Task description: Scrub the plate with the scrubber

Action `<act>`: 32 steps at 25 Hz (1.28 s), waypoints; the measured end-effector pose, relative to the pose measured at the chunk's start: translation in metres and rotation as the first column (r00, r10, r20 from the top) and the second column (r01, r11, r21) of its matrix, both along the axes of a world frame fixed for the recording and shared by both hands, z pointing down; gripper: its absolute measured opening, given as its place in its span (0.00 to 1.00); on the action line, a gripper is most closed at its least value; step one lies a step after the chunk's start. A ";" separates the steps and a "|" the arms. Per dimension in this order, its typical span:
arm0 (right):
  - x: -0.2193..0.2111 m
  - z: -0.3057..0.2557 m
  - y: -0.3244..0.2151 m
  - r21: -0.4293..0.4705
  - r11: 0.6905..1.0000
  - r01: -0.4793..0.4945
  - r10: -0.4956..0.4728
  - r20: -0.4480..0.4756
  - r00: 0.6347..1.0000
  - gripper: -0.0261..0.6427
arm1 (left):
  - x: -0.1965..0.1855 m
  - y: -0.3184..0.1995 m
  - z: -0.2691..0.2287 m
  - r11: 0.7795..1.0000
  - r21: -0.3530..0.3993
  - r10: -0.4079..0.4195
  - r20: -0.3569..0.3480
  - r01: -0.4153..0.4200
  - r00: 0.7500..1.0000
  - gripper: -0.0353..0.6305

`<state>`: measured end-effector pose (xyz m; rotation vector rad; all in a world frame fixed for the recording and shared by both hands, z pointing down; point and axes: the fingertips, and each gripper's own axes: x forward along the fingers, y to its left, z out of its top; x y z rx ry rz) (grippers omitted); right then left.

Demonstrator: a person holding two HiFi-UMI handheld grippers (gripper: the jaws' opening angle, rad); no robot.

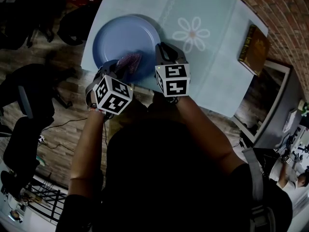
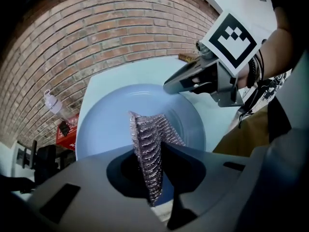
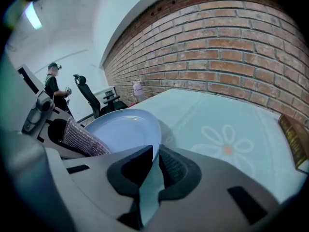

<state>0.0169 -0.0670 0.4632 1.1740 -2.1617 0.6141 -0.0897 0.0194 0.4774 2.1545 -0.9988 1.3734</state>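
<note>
Left gripper [image 2: 153, 170] is clamped on the silver mesh scrubber [image 2: 146, 141], which stands upright over the near part of the blue plate [image 1: 123, 36]. Right gripper [image 3: 153, 164] is closed on the plate's near rim, just right of the scrubber. The plate lies on the pale blue table [image 1: 217, 66]. A book [image 1: 254, 49] sits well to the plate's right.

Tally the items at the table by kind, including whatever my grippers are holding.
Plate: 1, rim pinched by the right gripper
Scrubber: 1, clamped in the left gripper
Book: 1
Total: 3
</note>
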 end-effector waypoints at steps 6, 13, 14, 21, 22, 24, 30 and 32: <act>0.000 0.000 0.000 0.002 1.000 -0.006 0.006 0.005 1.000 0.13 | 0.040 -0.024 0.000 0.996 0.036 0.081 -0.004 -0.081 0.997 0.17; 0.001 0.000 0.000 -0.004 1.000 -0.010 0.010 0.007 1.000 0.13 | 0.051 -0.055 0.002 0.993 0.069 0.095 0.007 -0.095 0.995 0.17; 0.001 0.000 0.000 -0.003 1.000 -0.009 0.009 0.006 1.000 0.13 | 0.050 -0.059 0.001 0.993 0.073 0.095 0.011 -0.095 0.995 0.17; 0.003 0.001 0.000 0.001 1.000 -0.004 0.004 -0.009 1.000 0.13 | 0.033 -0.089 0.001 0.991 0.105 0.076 0.069 -0.083 0.995 0.17; 0.002 0.001 0.000 0.001 1.000 -0.003 0.003 -0.010 1.000 0.13 | 0.030 -0.094 0.001 0.991 0.109 0.070 0.082 -0.079 0.994 0.17; 0.002 0.001 0.000 0.001 1.000 -0.002 0.002 -0.011 1.000 0.13 | 0.022 -0.103 0.001 0.991 0.117 0.059 0.107 -0.071 0.992 0.17; 0.001 0.001 0.000 -0.002 1.000 0.003 -0.003 -0.015 1.000 0.13 | -0.006 -0.117 0.001 0.991 0.131 0.019 0.153 -0.039 0.988 0.17; 0.002 0.001 0.001 -0.003 1.000 0.003 -0.003 -0.015 1.000 0.13 | -0.015 -0.119 0.001 0.991 0.135 0.002 0.168 -0.025 0.986 0.17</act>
